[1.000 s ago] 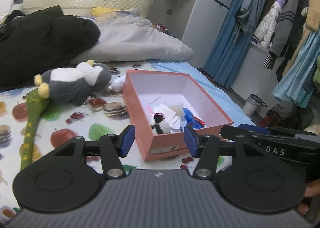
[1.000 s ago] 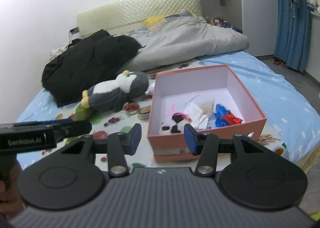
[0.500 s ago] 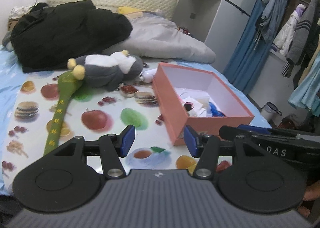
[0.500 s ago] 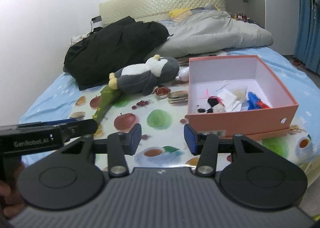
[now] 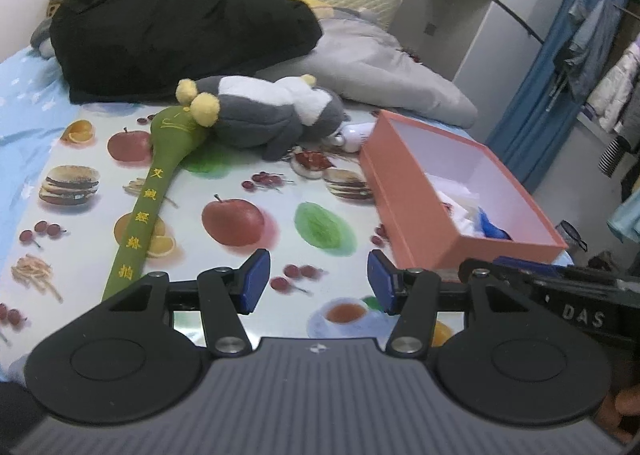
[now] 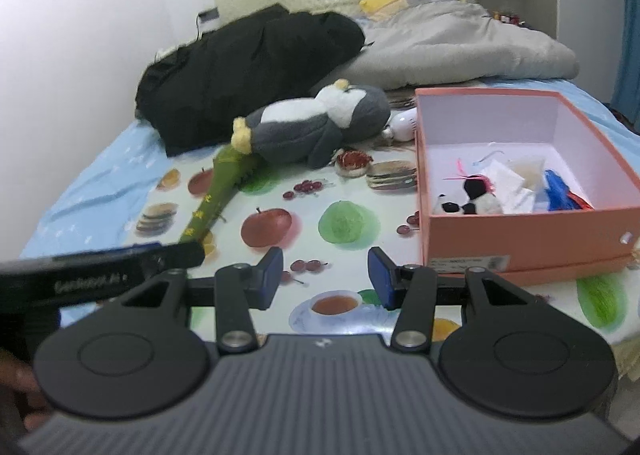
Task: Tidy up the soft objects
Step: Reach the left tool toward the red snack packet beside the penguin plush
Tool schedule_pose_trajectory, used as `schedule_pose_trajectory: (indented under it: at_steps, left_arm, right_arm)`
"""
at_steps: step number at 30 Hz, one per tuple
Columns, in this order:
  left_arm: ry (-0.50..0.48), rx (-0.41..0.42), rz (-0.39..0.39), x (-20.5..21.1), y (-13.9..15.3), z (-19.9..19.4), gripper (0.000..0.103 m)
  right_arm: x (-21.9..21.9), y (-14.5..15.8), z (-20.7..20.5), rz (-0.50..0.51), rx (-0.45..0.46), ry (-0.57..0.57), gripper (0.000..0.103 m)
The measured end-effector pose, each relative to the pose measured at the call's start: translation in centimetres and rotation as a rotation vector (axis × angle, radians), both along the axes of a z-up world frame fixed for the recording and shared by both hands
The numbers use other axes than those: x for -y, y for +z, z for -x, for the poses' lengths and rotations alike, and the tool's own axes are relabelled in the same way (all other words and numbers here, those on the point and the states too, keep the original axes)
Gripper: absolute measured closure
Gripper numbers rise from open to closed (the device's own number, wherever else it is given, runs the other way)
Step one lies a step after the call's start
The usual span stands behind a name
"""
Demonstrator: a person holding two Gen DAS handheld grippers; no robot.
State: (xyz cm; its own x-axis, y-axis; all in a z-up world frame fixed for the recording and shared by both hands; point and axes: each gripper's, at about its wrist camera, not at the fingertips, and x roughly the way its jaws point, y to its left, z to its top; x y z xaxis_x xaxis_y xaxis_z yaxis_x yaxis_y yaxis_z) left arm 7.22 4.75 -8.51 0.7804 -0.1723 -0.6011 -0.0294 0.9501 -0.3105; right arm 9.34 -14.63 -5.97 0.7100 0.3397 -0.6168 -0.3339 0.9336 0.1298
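A grey and white plush penguin [image 5: 272,111] [image 6: 316,121] lies on its side on the fruit-print sheet [image 5: 236,215] [image 6: 348,223]. A long green plush stick with yellow characters [image 5: 152,195] [image 6: 218,195] stretches from the penguin's feet toward me. An open orange box [image 5: 460,191] [image 6: 524,175] at the right holds a small panda toy [image 6: 468,203], white cloth and blue items. My left gripper [image 5: 318,281] hovers open over the sheet near the bed's front, nothing between its pads. My right gripper [image 6: 326,277] is likewise open and empty, left of the box.
A black coat [image 5: 172,27] [image 6: 248,71] and a grey duvet [image 5: 384,71] [image 6: 456,43] lie piled at the head of the bed. A small white object [image 6: 402,123] sits behind the box. Clothes hang on a rack [image 5: 600,55] at the right.
Both grippers have swung left and sunk toward the sheet. The box has slid to the right in both views, and the green stick and penguin have come closer to centre. The jaws kept the same gap.
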Motion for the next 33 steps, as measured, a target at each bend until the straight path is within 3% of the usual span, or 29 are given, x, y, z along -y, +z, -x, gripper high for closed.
schedule_pose_trajectory:
  at_steps: [6, 14, 20, 26, 33]
  left_arm:
    - [0.011, -0.011, 0.032, -1.9, -2.7, -5.8, 0.043]
    - [-0.059, -0.037, 0.053, -3.2, -6.6, -15.4, 0.043]
    - [-0.107, -0.063, 0.116, -4.2, -9.6, -21.9, 0.044]
    - [-0.142, -0.084, 0.176, -4.7, -11.6, -27.0, 0.045]
    - [-0.196, -0.102, 0.243, -4.2, -12.9, -31.9, 0.053]
  right_arm:
    - [-1.7, -2.1, -4.5, 0.02, 0.002, 0.015, 0.053]
    - [-4.3, -6.5, -11.2, 0.054, 0.019, 0.026, 0.053]
    - [-5.6, -10.1, -16.0, 0.071, 0.013, 0.02, 0.053]
    - [-6.5, -13.3, -20.1, 0.103, 0.011, 0.016, 0.053]
    - [-7.6, -15.4, -24.0, 0.131, 0.045, 0.007, 0.05]
